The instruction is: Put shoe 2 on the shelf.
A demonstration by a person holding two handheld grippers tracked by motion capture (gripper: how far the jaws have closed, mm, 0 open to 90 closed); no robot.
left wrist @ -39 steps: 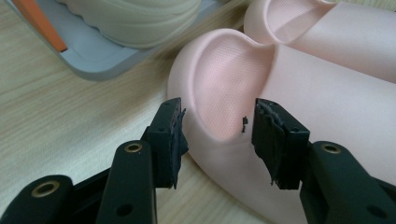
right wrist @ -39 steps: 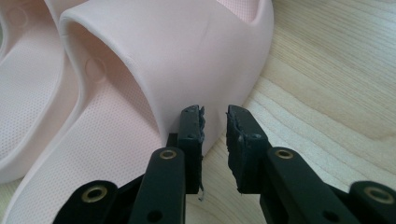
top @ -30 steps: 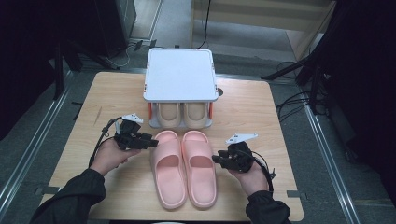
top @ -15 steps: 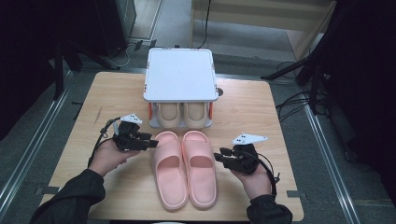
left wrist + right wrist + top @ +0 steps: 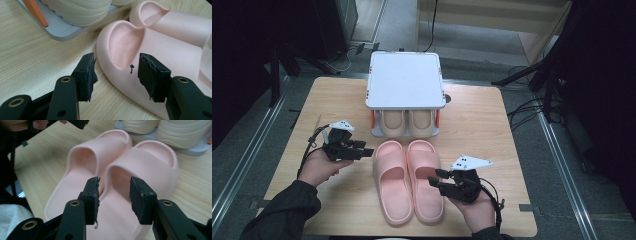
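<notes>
High view: pink slippers (image 5: 408, 182) lying side by side mid-tabletop (image 5: 492, 120), long axes running toward rack (image 5: 405, 80), toes pointing at it. Beige slippers (image 5: 406, 123) half hidden under rack top. Left hand-held gripper (image 5: 368, 148) lying level beside left slipper toe; right hand-held gripper (image 5: 435, 178) just beside right slipper.

Left gripper view: left hand-held gripper (image 5: 116, 72) released, jaws having just been opening, slipper toe rim between pads, untouched. Slipper heels cut off.

Right gripper view: right hand-held gripper (image 5: 113, 196) released, having just been opening, hovering over strap, gripping nothing.
</notes>
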